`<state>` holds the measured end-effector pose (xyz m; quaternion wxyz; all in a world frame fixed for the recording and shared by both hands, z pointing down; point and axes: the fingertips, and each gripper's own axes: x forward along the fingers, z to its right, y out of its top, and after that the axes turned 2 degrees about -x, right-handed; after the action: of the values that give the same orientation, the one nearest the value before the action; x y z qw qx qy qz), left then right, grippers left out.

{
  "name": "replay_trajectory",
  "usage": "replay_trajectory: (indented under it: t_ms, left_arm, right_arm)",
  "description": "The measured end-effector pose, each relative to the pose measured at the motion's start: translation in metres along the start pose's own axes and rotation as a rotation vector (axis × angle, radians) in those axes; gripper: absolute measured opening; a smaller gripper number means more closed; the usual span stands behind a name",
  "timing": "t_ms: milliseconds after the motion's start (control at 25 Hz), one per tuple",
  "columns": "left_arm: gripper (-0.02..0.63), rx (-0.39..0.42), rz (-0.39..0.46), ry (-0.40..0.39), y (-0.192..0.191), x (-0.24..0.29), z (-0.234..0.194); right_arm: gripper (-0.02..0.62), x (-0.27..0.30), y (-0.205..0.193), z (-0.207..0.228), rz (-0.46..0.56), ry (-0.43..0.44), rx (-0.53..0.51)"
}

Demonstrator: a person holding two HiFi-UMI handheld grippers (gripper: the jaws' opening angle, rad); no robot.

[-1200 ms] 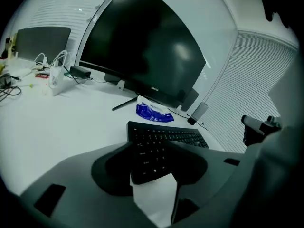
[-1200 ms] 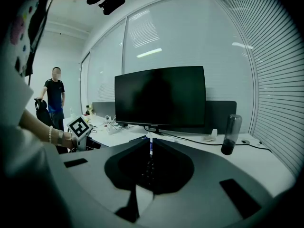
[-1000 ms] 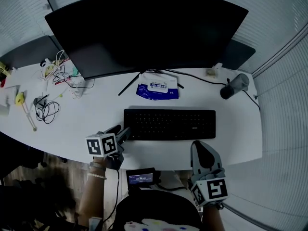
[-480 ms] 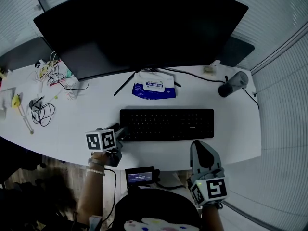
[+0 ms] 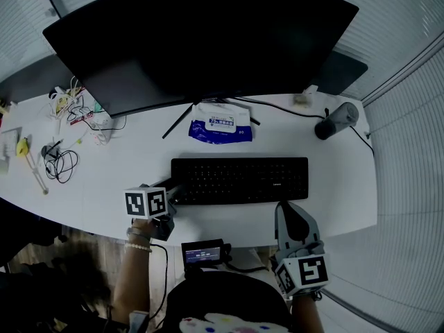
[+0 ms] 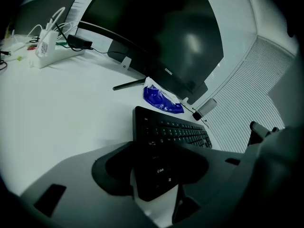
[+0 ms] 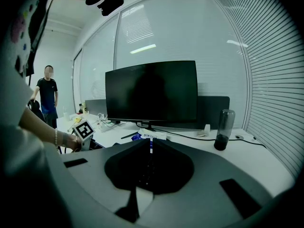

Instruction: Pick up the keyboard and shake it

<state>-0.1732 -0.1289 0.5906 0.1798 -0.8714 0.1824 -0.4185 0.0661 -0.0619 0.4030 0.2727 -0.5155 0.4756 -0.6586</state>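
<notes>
The black keyboard (image 5: 239, 179) lies flat on the white desk (image 5: 125, 179), in front of the monitor. My left gripper (image 5: 173, 190) is at the keyboard's left end. In the left gripper view that end of the keyboard (image 6: 173, 133) sits between the jaws of the left gripper (image 6: 156, 170). The jaws are closing, and I see no pad pressing on it. My right gripper (image 5: 290, 215) is shut and empty, hanging over the desk's front edge below the keyboard's right end. In the right gripper view the tips of the right gripper (image 7: 152, 142) meet.
A wide curved monitor (image 5: 201, 40) stands behind the keyboard, with a blue wipes pack (image 5: 220, 125) at its foot. A dark bottle (image 5: 335, 122) stands at the right, cables (image 5: 59, 161) and a power strip (image 6: 47, 46) at the left. A person (image 7: 47, 99) stands far off.
My left gripper has edged right, so the keyboard's left end now lies between its jaws. The right gripper has stayed put.
</notes>
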Motion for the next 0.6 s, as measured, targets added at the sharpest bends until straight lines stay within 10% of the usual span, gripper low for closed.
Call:
replay_trajectory:
  t_ms: [600]
  left_arm:
    - [0.181, 0.0, 0.052, -0.025, 0.008, -0.013, 0.006]
  right_arm:
    - [0.041, 0.007, -0.001, 0.004, 0.008, 0.029, -0.011]
